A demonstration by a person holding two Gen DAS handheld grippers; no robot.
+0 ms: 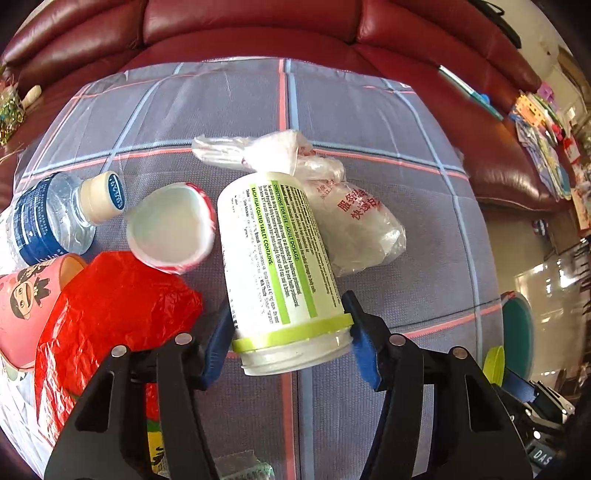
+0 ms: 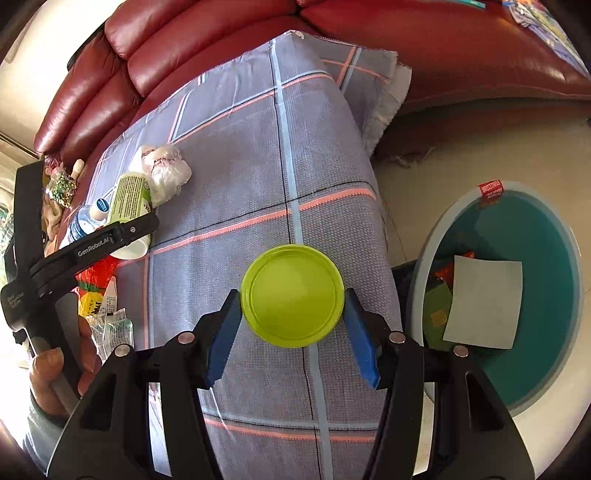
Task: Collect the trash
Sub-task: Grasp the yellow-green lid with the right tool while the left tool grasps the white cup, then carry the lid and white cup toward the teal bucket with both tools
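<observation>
My left gripper [image 1: 291, 328] is shut on a white tablet bottle [image 1: 275, 258] with a green label, gripping it near its open neck, over the checked cloth [image 1: 388, 229]. The bottle also shows in the right wrist view [image 2: 129, 197]. My right gripper [image 2: 291, 314] is shut on the bottle's lime-green lid [image 2: 291, 295], held above the cloth [image 2: 258, 166] near its right edge. A teal bin [image 2: 535, 295] stands on the floor to the right, holding a white card [image 2: 484, 302] and wrappers.
On the cloth lie a clear plastic bag [image 1: 351, 221], a white cup [image 1: 171, 229], a water bottle [image 1: 55, 218], a red plastic bag [image 1: 110, 314] and a pink paper cup [image 1: 26, 306]. A red leather sofa [image 1: 258, 29] runs behind.
</observation>
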